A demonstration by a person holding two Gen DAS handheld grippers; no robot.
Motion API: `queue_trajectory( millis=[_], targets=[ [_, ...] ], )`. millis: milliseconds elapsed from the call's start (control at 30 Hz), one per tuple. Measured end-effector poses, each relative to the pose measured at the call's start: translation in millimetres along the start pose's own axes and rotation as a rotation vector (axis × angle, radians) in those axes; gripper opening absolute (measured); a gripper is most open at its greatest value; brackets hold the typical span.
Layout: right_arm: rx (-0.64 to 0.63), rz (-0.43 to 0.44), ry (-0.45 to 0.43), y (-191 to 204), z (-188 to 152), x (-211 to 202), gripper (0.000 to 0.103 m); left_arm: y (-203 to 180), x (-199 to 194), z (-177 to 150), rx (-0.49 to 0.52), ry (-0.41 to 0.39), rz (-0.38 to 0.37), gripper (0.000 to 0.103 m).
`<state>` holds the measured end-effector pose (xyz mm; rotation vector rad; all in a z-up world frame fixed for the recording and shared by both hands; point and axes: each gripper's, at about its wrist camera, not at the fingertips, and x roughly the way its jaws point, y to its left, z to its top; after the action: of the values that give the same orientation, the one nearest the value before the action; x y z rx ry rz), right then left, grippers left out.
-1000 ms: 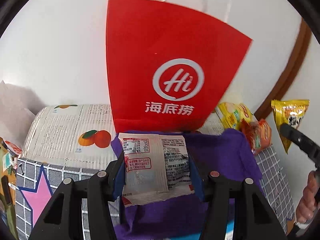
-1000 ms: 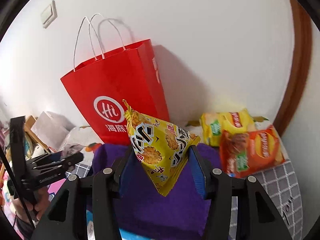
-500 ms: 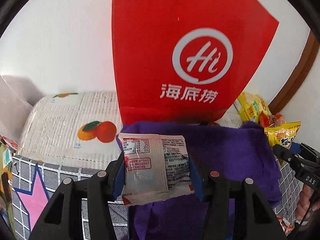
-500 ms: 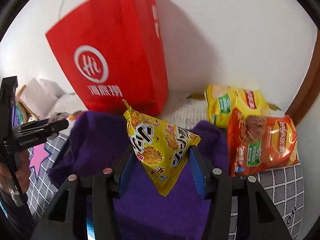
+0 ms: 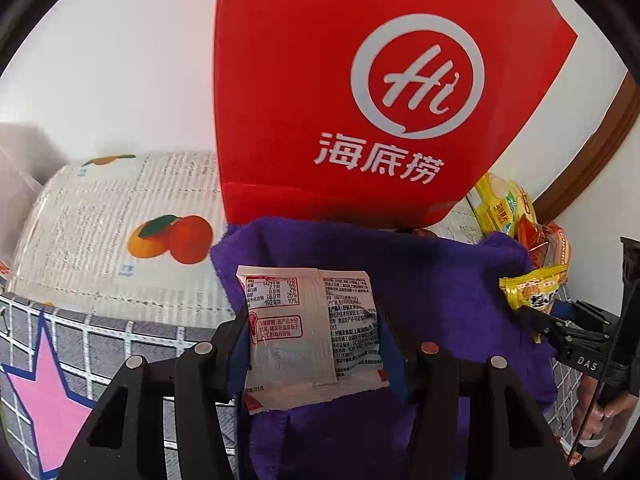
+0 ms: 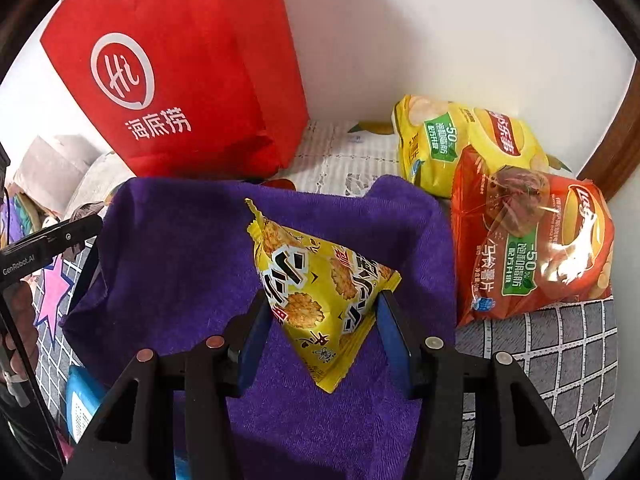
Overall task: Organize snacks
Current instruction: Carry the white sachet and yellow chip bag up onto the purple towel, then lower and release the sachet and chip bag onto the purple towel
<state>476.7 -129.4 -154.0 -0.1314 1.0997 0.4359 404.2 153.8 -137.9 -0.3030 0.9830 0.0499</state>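
My left gripper is shut on a white snack packet with red print, held over the near left part of a purple towel. My right gripper is shut on a yellow triangular snack pouch, low above the same purple towel. That pouch and the right gripper show at the right edge of the left wrist view. The left gripper's black frame and a hand show at the left edge of the right wrist view.
A red paper bag stands against the white wall behind the towel. A yellow chip bag and an orange chip bag lie at the right. A fruit-print cloth and a grey grid cloth with a pink star cover the surface.
Both grippers have come down toward the purple towel, still holding their snacks; the red bag now fills more of each view and its handles have left the frame.
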Motion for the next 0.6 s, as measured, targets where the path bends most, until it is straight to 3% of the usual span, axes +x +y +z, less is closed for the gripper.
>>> queue_trajectory(
  millis=[600],
  targets=[
    [0.040,-0.008,0.066,-8.8,3.5,25.1,0.053,-6.3,23.2,-8.3,-0.015,0.055,-0.030,0.053]
  ],
)
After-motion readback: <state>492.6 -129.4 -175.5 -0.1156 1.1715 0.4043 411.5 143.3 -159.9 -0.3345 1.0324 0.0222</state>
